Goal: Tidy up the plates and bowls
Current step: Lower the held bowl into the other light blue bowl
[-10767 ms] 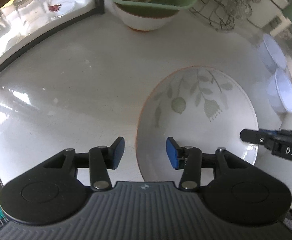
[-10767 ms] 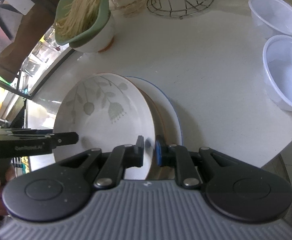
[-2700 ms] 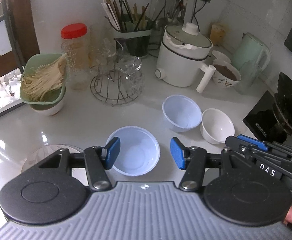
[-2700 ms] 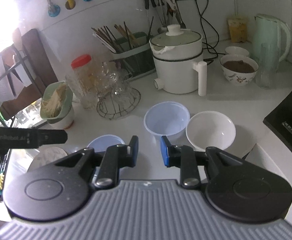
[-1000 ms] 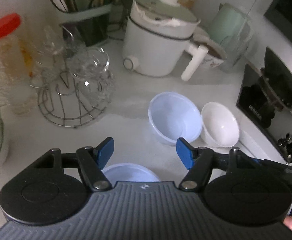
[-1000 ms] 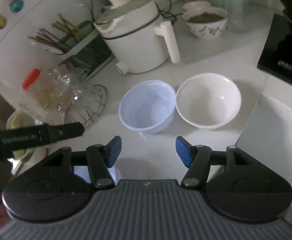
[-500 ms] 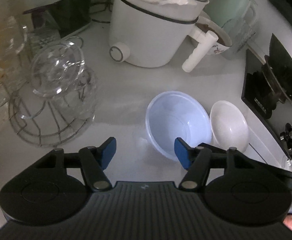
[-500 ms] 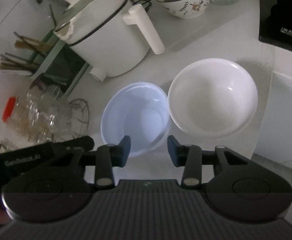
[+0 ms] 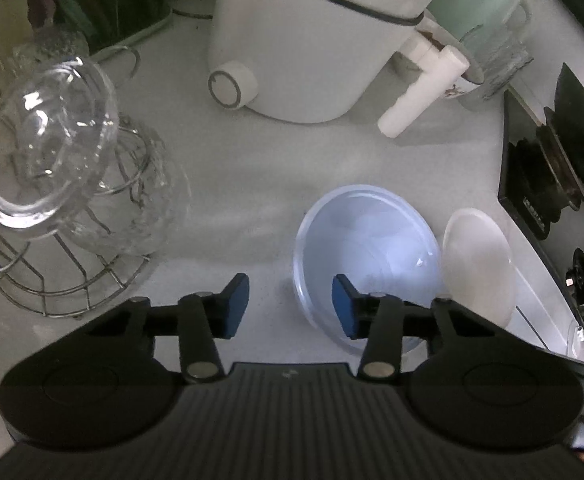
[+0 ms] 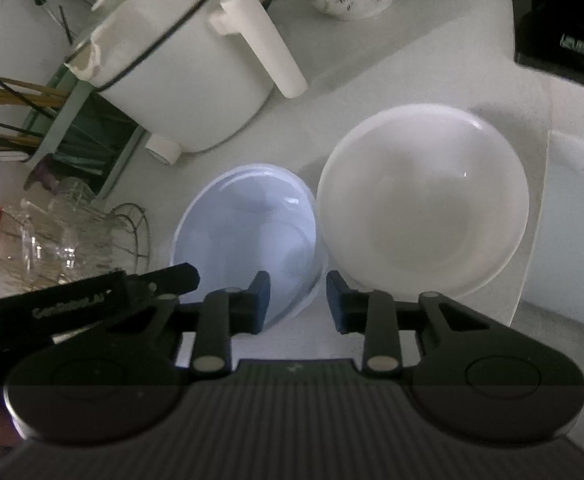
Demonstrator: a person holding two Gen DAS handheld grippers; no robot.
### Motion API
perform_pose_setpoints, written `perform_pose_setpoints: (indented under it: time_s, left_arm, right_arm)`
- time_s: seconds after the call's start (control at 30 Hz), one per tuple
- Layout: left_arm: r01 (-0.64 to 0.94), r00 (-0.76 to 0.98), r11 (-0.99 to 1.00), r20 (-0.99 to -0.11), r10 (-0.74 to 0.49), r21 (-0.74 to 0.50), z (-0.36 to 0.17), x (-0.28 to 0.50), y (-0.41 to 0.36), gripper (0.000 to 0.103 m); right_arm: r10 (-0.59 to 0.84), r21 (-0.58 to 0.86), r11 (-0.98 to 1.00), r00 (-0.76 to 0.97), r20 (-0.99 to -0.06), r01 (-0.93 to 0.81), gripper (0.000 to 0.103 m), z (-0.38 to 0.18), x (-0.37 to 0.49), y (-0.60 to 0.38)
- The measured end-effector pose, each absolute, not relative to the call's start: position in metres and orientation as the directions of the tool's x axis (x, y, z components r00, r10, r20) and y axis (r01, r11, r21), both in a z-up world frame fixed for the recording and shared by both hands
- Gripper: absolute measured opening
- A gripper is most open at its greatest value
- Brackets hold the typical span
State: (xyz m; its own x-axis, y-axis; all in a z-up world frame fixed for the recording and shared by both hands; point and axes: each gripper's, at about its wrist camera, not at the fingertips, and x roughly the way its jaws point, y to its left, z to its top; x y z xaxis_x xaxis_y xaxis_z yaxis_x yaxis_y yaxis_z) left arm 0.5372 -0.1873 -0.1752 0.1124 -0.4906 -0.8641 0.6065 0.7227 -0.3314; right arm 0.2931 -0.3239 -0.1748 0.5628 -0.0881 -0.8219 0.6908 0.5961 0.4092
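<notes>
Centrally, the white countertop (image 9: 252, 184) carries the white cooker (image 9: 311, 40), then the white bowl (image 10: 423, 200) and the translucent blue bowl (image 10: 248, 220), rim against rim. Left gripper (image 9: 290, 306): jaws closing, straddling the blue bowl's near-left rim, pads apparently not yet pressing. Right gripper (image 10: 297, 300): jaws closing over the same bowl's right rim, beside the white bowl. Risk: thin, flexible plastic may buckle or slip; the right outer finger may nudge the white bowl.

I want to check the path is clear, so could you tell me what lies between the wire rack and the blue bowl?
Only bare counter lies between the wire rack and the blue bowl; the left wrist view shows it.
</notes>
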Motion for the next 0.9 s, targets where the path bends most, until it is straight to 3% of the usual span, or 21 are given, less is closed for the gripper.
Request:
perform_pose_setpoints:
  time_s: [0.23, 0.4, 0.9]
  left_arm:
    - [0.587, 0.071, 0.723, -0.866, -0.495, -0.365, -0.184, 0.547, -0.189, 0.024]
    - [0.579, 0.067, 0.729, -0.870, -0.489, -0.365, -0.185, 0.550, -0.186, 0.012]
    - [0.566, 0.110, 0.740, -0.855, -0.506, -0.364, -0.155, 0.530, -0.159, 0.009]
  right_arm:
    - [-0.073, 0.406, 0.600, 0.552, -0.831, 0.689, 0.019, -0.176, 0.297, -0.325]
    - [-0.066, 0.398, 0.611, 0.545, -0.836, 0.685, 0.010, -0.176, 0.300, -0.330]
    - [-0.056, 0.399, 0.651, 0.565, -0.823, 0.646, 0.008, -0.158, 0.291, -0.319]
